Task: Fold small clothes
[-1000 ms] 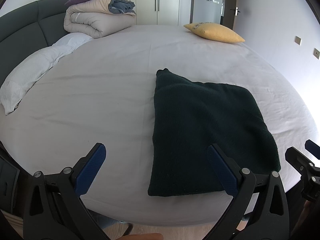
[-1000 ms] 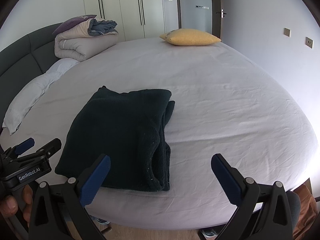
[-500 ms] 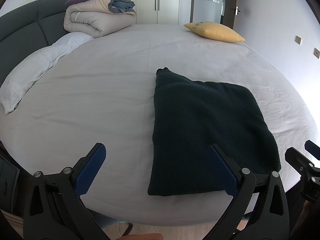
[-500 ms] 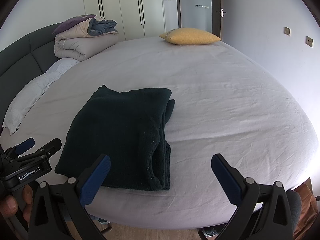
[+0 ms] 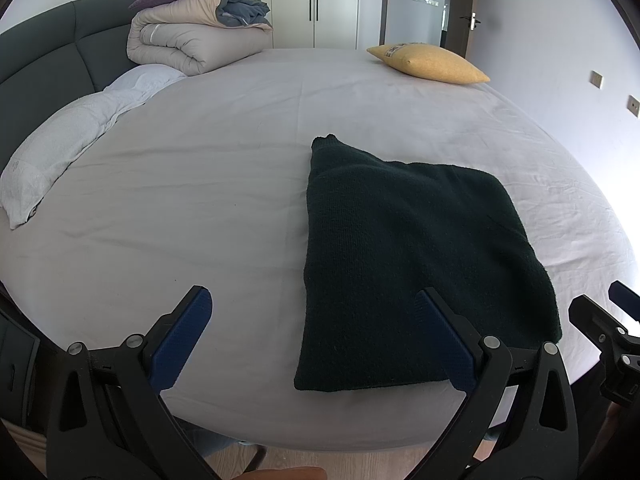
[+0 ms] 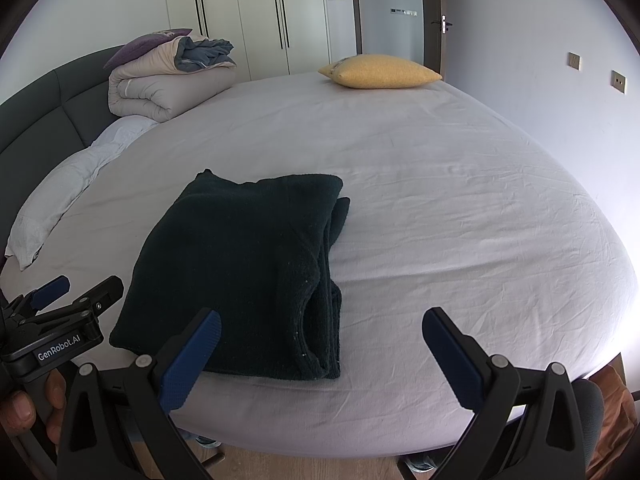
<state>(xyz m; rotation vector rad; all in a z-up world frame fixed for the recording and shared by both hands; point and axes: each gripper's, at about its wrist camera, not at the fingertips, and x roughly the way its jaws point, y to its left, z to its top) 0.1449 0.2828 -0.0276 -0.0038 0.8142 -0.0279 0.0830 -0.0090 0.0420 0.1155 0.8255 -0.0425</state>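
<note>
The left claw point(image 5: 314, 330) is wide apart and holds nothing. The right claw point(image 6: 320, 340) is wide apart too, with nothing in it. Both hang near the front edge of the bed point(image 6: 460, 220). A dark sweater point(image 6: 240, 264) lies folded flat on the sheet, right in front of the claws. Far back sit a yellow pillow point(image 6: 380, 72), a rolled blanket point(image 5: 192, 44) and a white pillow point(image 5: 72, 148).

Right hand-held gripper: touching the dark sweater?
Cannot tell. In the right wrist view the right hand-held gripper is open, one finger overlapping the dark sweater.
</note>
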